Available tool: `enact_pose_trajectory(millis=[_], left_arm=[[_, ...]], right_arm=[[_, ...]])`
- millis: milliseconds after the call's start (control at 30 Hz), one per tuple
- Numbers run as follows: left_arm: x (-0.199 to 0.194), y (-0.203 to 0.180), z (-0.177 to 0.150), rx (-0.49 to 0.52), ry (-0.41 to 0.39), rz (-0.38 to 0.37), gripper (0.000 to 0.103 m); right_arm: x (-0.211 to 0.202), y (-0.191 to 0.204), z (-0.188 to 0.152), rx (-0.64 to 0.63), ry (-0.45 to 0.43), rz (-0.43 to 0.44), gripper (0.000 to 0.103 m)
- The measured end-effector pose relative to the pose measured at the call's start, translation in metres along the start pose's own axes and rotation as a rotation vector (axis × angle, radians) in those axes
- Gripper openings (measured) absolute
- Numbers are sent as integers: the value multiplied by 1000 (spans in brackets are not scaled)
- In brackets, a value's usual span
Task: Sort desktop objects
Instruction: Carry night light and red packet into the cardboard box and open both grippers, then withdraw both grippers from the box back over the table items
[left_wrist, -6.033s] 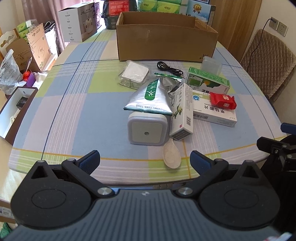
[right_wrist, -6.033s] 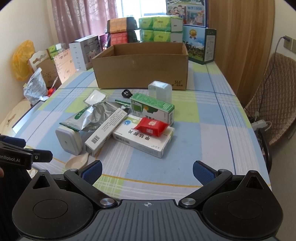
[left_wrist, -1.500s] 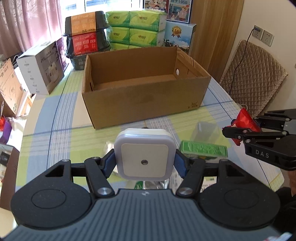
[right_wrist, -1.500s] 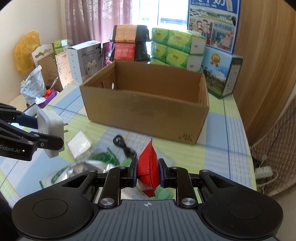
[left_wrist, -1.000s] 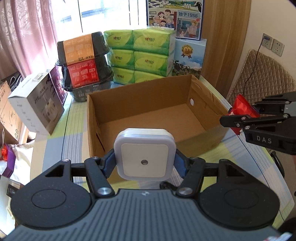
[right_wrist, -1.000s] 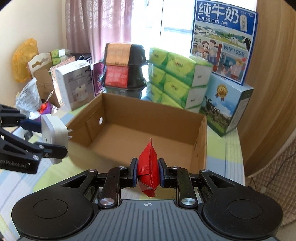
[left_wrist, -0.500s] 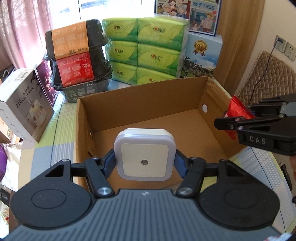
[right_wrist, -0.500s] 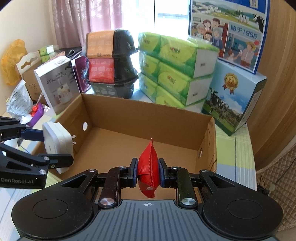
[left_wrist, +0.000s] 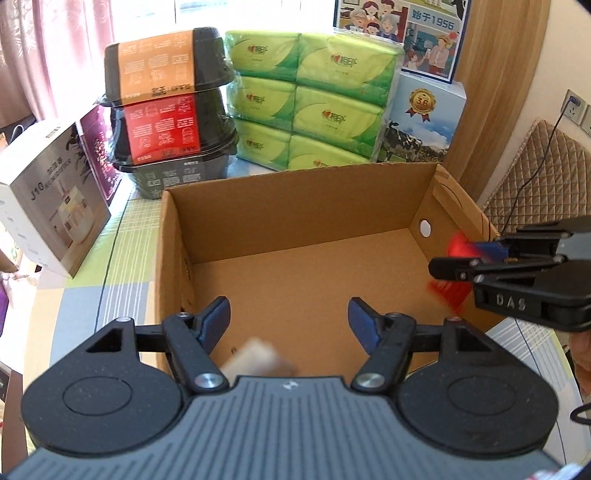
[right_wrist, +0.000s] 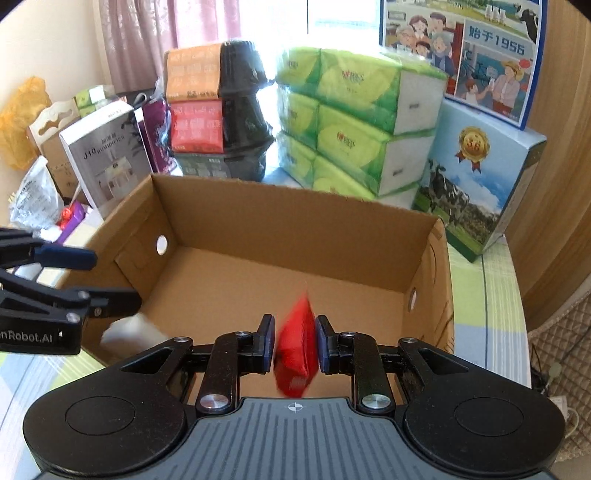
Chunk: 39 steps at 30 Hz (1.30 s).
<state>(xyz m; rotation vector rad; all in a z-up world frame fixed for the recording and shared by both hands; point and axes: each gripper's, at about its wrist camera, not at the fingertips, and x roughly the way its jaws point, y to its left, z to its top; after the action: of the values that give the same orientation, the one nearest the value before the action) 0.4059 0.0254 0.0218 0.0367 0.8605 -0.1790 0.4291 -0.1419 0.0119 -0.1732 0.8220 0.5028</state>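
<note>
Two handheld claws hover over an open cardboard box (left_wrist: 306, 273) on a checked bench (left_wrist: 92, 295). The left claw (left_wrist: 289, 325) is released, its blue-tipped fingers spread wide; a blurred white night light (left_wrist: 258, 356) shows just below it, inside the box near the front wall. The right claw (right_wrist: 294, 343) has its fingers slightly parted around a blurred red packet (right_wrist: 297, 350); whether they still touch it cannot be told. Behind the box stand green tissue packs (left_wrist: 310, 99) and stacked black food tubs (left_wrist: 166, 107).
</note>
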Motion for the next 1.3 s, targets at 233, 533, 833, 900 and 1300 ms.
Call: enact_pose_trajectory(millis=[233, 533, 833, 900, 1300], left_arm=[[-15, 7, -10, -2, -13, 14, 71], [-57, 6, -26, -3, -45, 25, 79], [-121, -12, -65, 6, -68, 41, 92], [-136, -16, -76, 14, -73, 47, 96], [-203, -34, -171, 24, -42, 83, 102]], right_arm=[[-21, 0, 2, 17, -64, -15, 81], [-73, 11, -18, 5, -86, -5, 82], [-147, 43, -71, 34, -105, 35, 91], [-164, 49, -87, 53, -115, 42, 94], [-234, 74, -194, 179, -99, 39, 101]])
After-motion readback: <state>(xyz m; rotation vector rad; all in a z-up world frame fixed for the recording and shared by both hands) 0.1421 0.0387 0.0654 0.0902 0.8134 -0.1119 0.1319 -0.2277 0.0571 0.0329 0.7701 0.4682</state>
